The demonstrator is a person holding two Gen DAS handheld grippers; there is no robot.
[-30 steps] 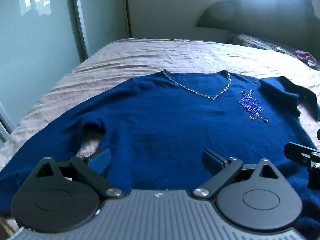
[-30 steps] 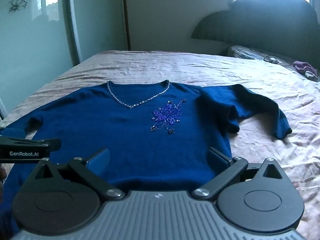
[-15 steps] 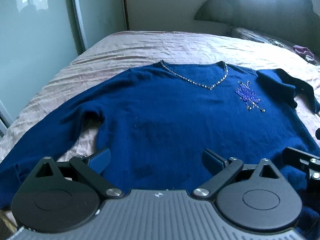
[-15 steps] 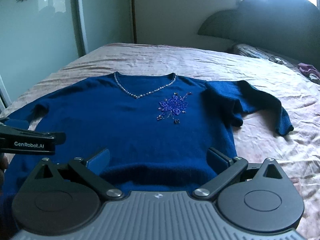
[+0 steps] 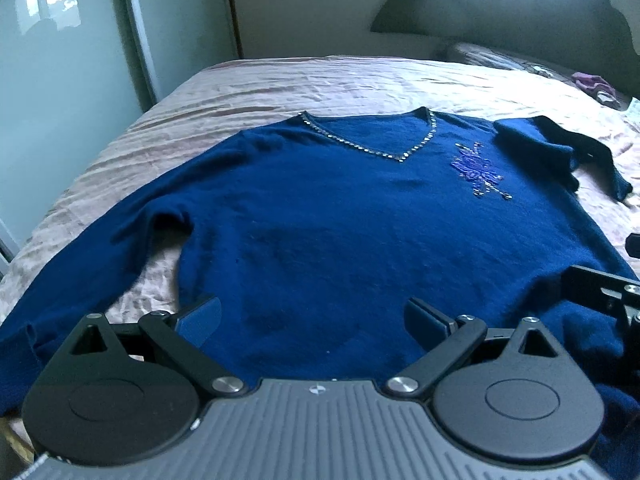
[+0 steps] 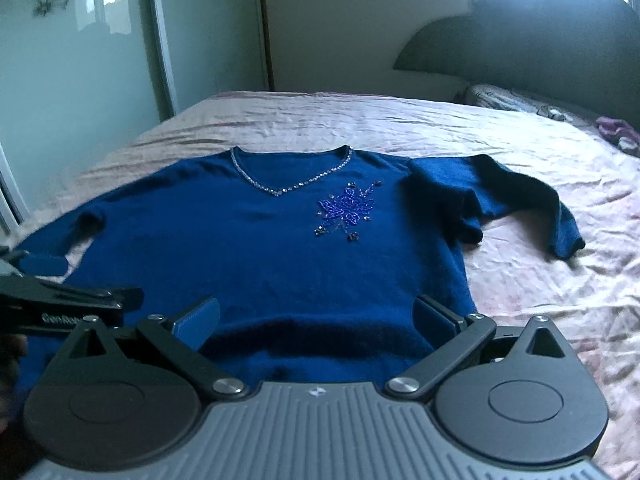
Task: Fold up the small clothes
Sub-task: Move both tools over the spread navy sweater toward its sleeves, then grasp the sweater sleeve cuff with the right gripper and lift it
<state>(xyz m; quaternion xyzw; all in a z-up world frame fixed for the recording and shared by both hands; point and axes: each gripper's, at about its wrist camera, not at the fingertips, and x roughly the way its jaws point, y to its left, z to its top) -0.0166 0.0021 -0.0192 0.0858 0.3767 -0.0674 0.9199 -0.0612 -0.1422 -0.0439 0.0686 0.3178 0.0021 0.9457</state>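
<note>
Left view: my left gripper (image 5: 312,316) is spread above the hem of the dark blue knitted V-neck sweater (image 5: 340,216), flat on the pink wrinkled bedsheet (image 5: 320,80). Right view: my right gripper (image 6: 316,316) is spread too; pinching the sheet along with the hem could probably drag both.

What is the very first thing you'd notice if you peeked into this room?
A big dark blue sweater lies spread flat on the pink bed, its front up. A line of sparkly beads runs along its V-neck, and a shiny beaded blue flower sits on the chest just below. Down at the near edge, the open left gripper and right gripper hover over the sweater's hem.
</note>
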